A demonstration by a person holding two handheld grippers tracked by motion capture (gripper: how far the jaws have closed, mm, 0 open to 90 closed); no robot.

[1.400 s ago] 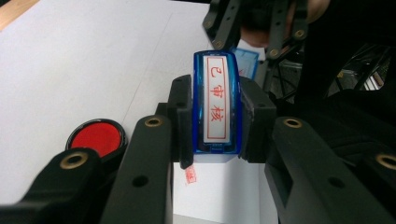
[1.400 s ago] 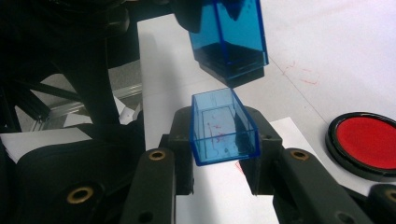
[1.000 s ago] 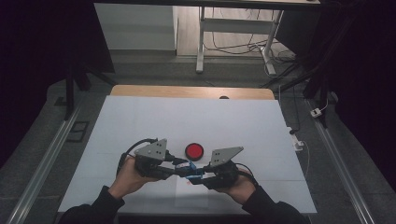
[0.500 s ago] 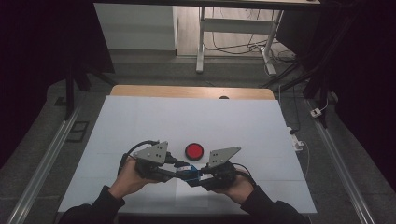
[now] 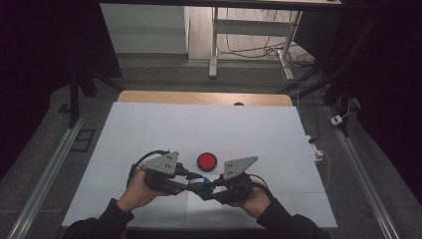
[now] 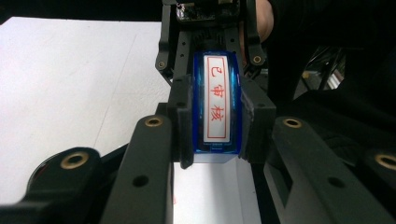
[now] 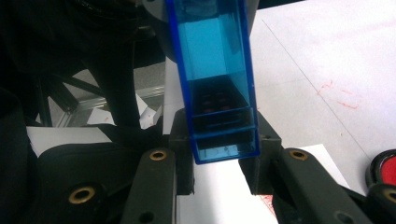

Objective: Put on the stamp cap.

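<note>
Both grippers — left gripper (image 5: 188,180) and right gripper (image 5: 208,190) — clamp one clear blue plastic stamp (image 6: 217,103) near the desk's (image 5: 149,124) front edge; its white label reads 已审核 in red. A round red pad (image 5: 207,161) lies just beyond.

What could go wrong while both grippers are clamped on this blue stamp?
Both the left gripper and right gripper clamp the blue stamp by its ends, so pulling unevenly could slip it free. It hangs above the white table, so it could drop. The red ink pad lies open nearby and could be smeared.

Blue stamp (image 6: 218,100) label: probably "已审核".
</note>
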